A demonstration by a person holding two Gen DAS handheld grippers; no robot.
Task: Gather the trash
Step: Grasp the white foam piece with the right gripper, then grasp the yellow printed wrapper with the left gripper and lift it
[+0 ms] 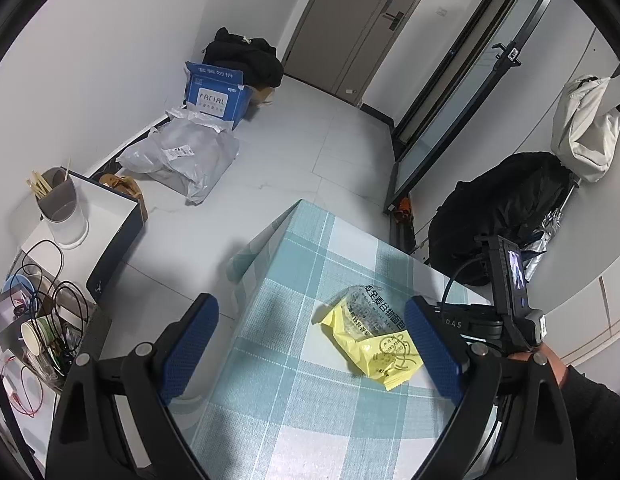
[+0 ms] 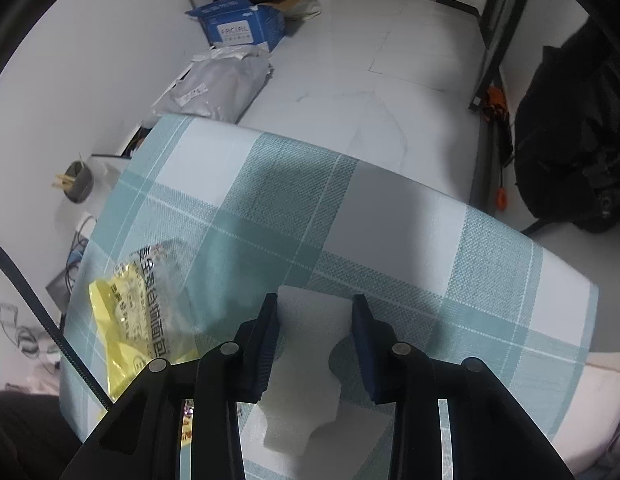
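Observation:
A yellow and clear snack wrapper (image 1: 370, 336) lies on the teal checked tablecloth (image 1: 286, 412) near the table's corner. My left gripper (image 1: 310, 304) hovers over it, open wide; the wrapper sits in the gap close to the right finger, touching neither pad. In the right wrist view, a white foam scrap (image 2: 306, 344) rests on the cloth (image 2: 390, 200). My right gripper (image 2: 315, 300) points steeply down, with both blue pads against the scrap's upper sides. The same wrapper (image 2: 138, 300) lies to its left.
On the floor beyond the table are a blue carton (image 1: 218, 94), a grey mailer bag (image 1: 182, 156) and dark clothing. A black backpack (image 1: 506, 208) and a white bag (image 1: 586, 128) are at the right. At the left are a cup of chopsticks (image 1: 58, 204) and tangled cables.

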